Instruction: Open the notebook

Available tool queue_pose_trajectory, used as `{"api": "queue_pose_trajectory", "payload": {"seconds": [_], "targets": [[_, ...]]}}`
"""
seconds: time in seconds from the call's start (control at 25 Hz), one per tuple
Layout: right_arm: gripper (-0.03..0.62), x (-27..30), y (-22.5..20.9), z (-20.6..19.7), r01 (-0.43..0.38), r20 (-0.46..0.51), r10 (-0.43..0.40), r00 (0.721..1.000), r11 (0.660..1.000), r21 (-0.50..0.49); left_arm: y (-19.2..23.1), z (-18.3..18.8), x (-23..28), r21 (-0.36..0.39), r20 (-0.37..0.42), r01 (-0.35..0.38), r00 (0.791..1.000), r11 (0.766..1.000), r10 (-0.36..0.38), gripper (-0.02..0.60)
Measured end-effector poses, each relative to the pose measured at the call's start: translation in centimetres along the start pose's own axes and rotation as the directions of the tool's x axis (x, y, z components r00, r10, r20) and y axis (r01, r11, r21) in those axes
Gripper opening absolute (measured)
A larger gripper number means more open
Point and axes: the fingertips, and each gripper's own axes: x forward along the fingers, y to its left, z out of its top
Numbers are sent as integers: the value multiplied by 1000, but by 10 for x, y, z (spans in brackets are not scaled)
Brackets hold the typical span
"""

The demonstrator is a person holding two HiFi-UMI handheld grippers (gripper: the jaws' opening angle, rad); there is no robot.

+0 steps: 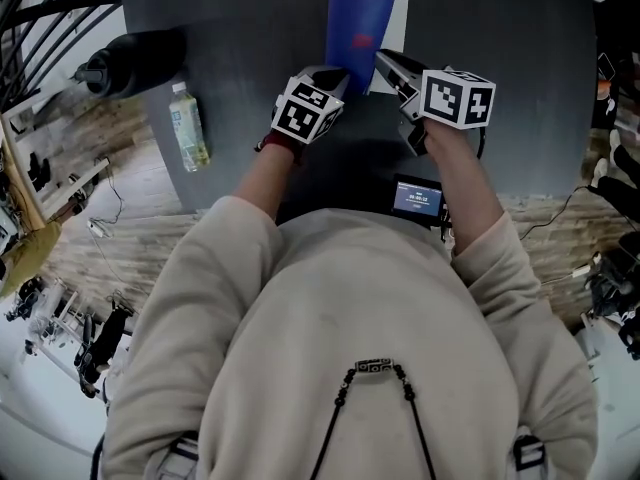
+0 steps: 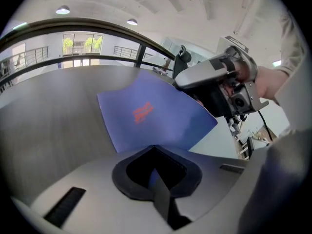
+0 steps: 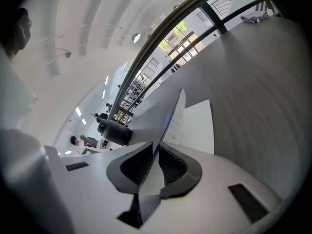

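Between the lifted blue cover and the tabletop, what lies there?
A white notebook page, flat on the table under the cover; right gripper view shows it best.

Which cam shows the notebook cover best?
Left gripper view: the lifted notebook cover faces it, red print visible. Head view shows it small from above. Right gripper view sees it edge-on, pinched in the jaws.

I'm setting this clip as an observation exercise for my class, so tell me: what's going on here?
A person works a two-jaw gripper in each hand over a blue notebook on a dark grey table. The right gripper is clamped on the edge of the cover, which stands lifted off a white page beneath. The left gripper grips the notebook's near edge, as if to steady it. The notebook is partly open, not laid flat.
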Motion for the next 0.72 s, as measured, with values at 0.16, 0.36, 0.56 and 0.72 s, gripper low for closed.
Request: {"api": "queue_pose_trajectory", "payload": {"seconds": [0.16,0.36,0.56,0.72], "targets": [[44,0,21,10,-47,17,48,999,998,-35,-1,6,-10,-99,73,67,996,993,-60,5],[44,6,41,14,-101,27,103,994,993,-64,-3,14,-26,-129,140,115,985,985,-97,5],[44,5,49,14,-133,33,136,990,988,-81,-8,22,-24,-129,164,132,980,983,-110,4],[45,14,67,12,-173,11,175,984,979,-105,-2,22,-37,-157,198,133,975,979,-101,3]]}}
